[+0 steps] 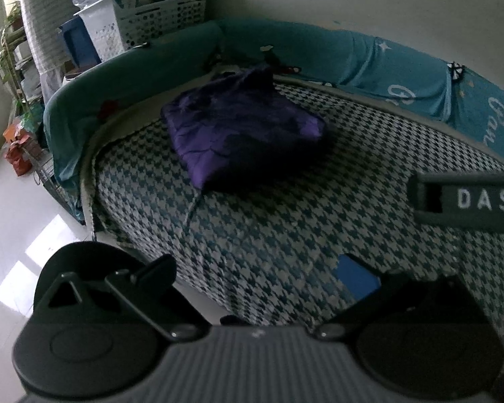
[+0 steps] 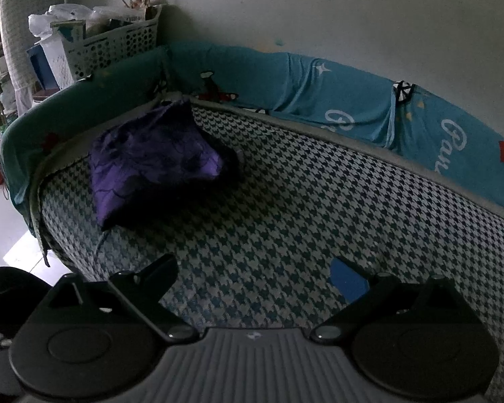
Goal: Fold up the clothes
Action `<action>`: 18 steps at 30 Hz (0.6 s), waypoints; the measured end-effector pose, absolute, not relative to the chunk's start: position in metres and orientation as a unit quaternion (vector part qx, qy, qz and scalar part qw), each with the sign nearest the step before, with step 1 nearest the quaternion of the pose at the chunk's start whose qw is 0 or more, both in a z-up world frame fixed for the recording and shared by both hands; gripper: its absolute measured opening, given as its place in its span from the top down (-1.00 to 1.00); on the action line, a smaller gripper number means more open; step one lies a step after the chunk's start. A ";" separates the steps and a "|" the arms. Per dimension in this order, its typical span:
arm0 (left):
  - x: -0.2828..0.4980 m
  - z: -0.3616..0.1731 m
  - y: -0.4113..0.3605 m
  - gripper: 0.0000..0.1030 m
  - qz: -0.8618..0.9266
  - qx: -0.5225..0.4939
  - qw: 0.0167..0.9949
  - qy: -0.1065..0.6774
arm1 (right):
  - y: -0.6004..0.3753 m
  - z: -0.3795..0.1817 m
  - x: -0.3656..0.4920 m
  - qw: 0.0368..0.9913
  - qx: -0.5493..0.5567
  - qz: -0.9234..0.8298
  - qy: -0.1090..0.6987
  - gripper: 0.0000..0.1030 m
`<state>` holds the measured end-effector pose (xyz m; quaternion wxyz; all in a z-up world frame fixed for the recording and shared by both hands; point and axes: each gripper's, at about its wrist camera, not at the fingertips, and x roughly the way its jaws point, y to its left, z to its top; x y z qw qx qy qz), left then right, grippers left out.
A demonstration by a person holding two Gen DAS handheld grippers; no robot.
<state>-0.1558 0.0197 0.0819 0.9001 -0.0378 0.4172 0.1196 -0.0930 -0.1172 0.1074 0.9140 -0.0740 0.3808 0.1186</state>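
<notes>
With both the left hand-held gripper (image 1: 255,268) and the right hand-held gripper (image 2: 255,268) spread wide and empty, well apart from the compactly bundled purple garment (image 1: 242,127) on the bed (image 1: 285,235).

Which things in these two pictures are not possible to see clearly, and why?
- Purple garment: dark and bunched in both views; its type and the far side are hidden.
- Basket contents: small and dim in the right wrist view.
- Other gripper in the left wrist view: cut off by the right edge.
- White lettering on the teal cover: cut by the edge.
</notes>
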 end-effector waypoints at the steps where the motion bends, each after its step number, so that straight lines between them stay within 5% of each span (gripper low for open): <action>1: -0.157 0.082 0.017 -1.00 0.117 -0.036 0.901 0.417 | -0.117 0.108 -0.094 0.914 -0.076 0.118 0.380 -0.90; 18: -0.169 0.083 -0.012 -1.00 0.083 -0.006 0.906 0.414 | -0.126 0.112 -0.108 0.916 -0.087 0.113 0.375 -0.90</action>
